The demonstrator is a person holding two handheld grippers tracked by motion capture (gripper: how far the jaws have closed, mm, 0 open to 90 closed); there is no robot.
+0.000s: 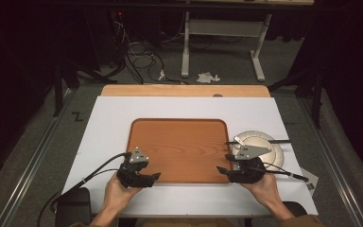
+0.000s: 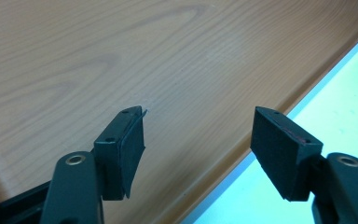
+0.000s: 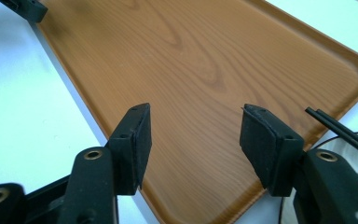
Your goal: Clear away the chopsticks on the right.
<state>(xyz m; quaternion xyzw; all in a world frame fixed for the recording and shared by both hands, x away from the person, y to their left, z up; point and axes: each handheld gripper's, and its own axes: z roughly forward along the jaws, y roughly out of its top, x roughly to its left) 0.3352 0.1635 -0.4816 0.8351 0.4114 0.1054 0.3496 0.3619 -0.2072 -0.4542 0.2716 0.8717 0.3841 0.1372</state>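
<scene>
A brown wooden tray (image 1: 179,127) lies in the middle of the white board. My left gripper (image 1: 155,177) hovers at the tray's near left corner, held by a hand; its jaws stand open over the tray floor (image 2: 121,60) with nothing between them. My right gripper (image 1: 220,169) is at the tray's near right corner, jaws open and bare above the tray (image 3: 205,60). A round grey plate (image 1: 270,142) sits just right of the tray, with black chopsticks (image 1: 279,141) lying across it; their tips show as chopsticks (image 3: 340,128) in the right gripper view.
The white board (image 1: 113,113) covers a wooden table (image 1: 184,90). A second pair of black sticks (image 1: 288,174) lies at the plate's near side. Metal rails run along both sides, and a desk frame (image 1: 185,42) and cables stand beyond the table.
</scene>
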